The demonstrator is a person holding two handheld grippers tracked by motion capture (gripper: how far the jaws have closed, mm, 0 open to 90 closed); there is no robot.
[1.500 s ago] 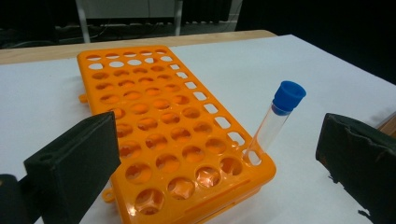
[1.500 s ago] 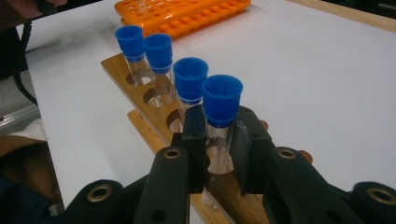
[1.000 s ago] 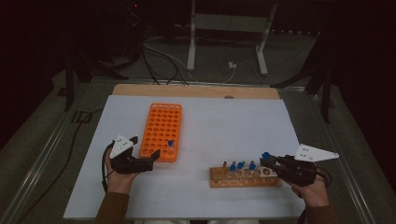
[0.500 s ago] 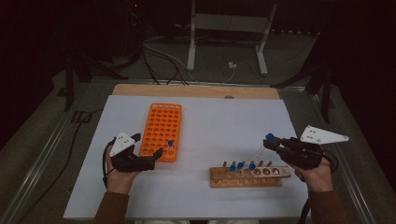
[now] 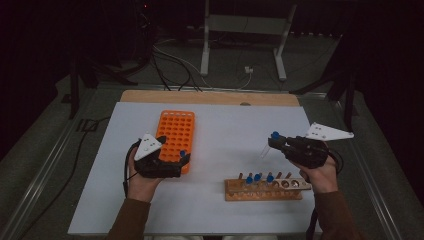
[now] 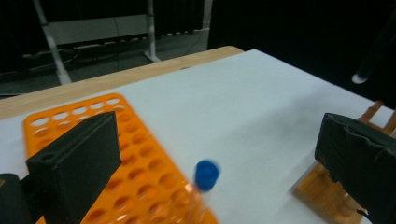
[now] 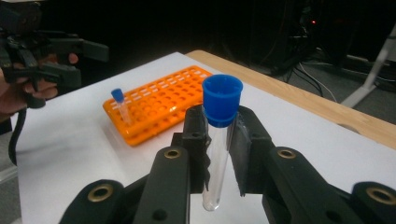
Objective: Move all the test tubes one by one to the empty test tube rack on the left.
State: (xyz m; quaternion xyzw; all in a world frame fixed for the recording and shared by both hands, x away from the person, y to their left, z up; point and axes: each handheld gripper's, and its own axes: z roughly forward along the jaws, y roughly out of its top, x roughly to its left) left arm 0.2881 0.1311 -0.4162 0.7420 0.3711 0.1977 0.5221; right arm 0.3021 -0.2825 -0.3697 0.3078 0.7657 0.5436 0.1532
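A clear glass test tube with a blue cap (image 7: 217,140) is clamped just under its cap between the two black jaws of the right gripper (image 5: 278,144), which have closed onto it from both sides. In the high view the tube (image 5: 267,146) hangs tilted in the air above the white table sheet (image 5: 235,130), up and away from the low wooden tube rack (image 5: 265,189) that lies near the person's right hand (image 5: 320,175). That rack holds three more blue-capped tubes (image 5: 257,178) in its left holes.

Across the sheet, well apart, the left gripper (image 5: 172,162) is held at the near end of the orange plastic tube rack with many round holes (image 5: 175,132). Its jaws stand wide open with nothing gripped. One blue-capped tube (image 6: 205,179) stands in a hole at the near corner of the orange rack, between the open jaws in the left gripper view, without touching either.
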